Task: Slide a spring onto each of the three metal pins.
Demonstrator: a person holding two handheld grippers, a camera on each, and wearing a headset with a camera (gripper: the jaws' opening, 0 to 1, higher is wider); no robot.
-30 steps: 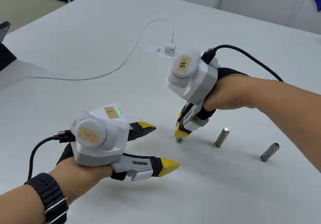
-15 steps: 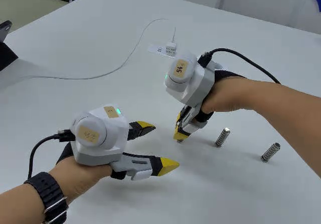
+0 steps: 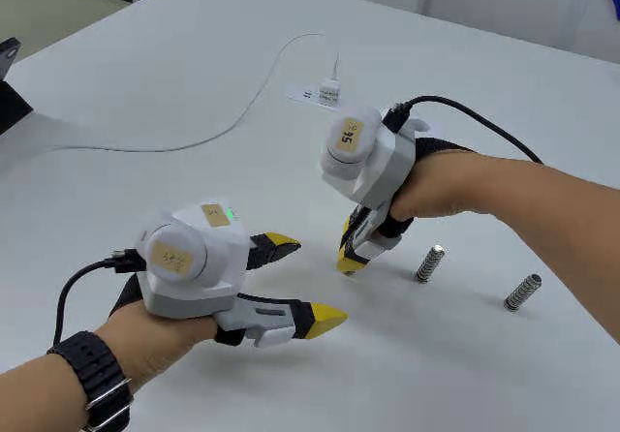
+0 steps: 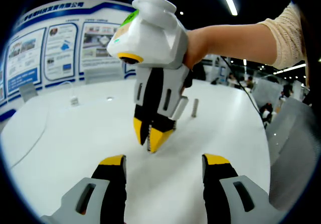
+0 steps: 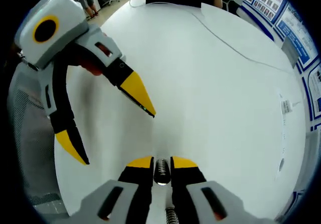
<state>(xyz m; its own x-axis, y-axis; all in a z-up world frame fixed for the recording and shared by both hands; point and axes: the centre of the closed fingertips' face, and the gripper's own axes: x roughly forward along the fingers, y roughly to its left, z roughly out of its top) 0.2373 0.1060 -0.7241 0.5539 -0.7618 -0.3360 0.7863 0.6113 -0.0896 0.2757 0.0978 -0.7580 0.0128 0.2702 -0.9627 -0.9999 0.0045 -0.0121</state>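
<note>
My right gripper (image 3: pixel 349 261) points down at the white table (image 3: pixel 194 54), its yellow tips shut just above the surface. In the right gripper view, the right gripper (image 5: pixel 161 160) pinches a small coil spring (image 5: pixel 161 171) with a shiny metal end. Two upright pins with springs on them stand to its right, one near (image 3: pixel 429 263) and one farther (image 3: pixel 522 293). The left gripper (image 3: pixel 307 283) hovers open at the lower left with nothing between its jaws. Seen from the left gripper (image 4: pixel 164 161), the right gripper (image 4: pixel 150 139) hangs ahead and a pin (image 4: pixel 194 107) stands behind it.
A thin white cable (image 3: pixel 242 112) curves across the table's far side to a small plug on a label (image 3: pixel 325 93). A dark object (image 3: pixel 10 103) sits at the left edge. Black cords trail from both grippers.
The right gripper has tilted and shifted slightly left, still shut. The small metal end seen under its tips before is now hidden. The left gripper has stayed put.
</note>
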